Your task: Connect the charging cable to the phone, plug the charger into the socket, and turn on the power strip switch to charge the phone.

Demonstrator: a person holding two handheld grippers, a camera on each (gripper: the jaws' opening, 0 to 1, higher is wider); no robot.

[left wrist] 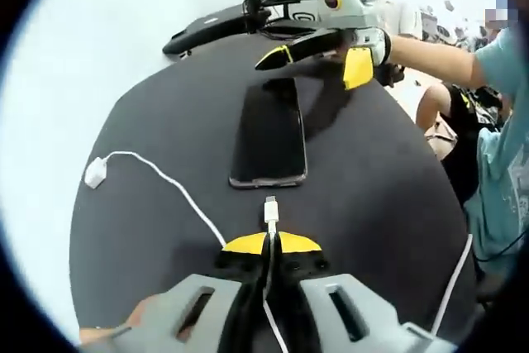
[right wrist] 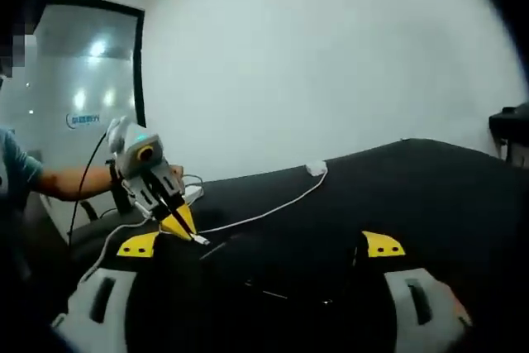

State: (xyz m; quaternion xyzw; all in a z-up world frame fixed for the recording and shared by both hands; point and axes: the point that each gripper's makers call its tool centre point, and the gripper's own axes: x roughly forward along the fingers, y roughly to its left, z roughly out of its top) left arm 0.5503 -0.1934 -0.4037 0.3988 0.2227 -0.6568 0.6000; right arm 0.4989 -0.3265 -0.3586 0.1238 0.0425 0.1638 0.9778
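Black cloth covers the round table (left wrist: 149, 163), and on it, at the centre of the left gripper view, lies the phone (left wrist: 269, 134), a dark slab flat on its back with its near short edge toward the bottom of the frame. Just below that edge, with a small gap between them, the white plug end of the charging cable (left wrist: 270, 212) points up at the phone. The left gripper (left wrist: 271, 243) rises from the bottom of the frame with its yellow-tipped jaws clenched on the cable just behind the plug; the white cord runs down between the jaws and out of the bottom edge. Another stretch of the same white cord curves from the jaws toward the left of the frame and ends at the white charger (left wrist: 96, 173), which lies on the cloth near the table's left edge, well apart from the phone.

Beyond the far end of the phone, in the upper right of this view, the right gripper (left wrist: 318, 57) hangs with its yellow and black jaws spread wide above the phone's far end; whether it touches the phone I cannot tell. A person's forearm reaches in behind it from the right edge.

From the right gripper view, its own jaws stand far apart at the lower corners with nothing between them, and the left gripper shows at the left of the frame pinching the cable
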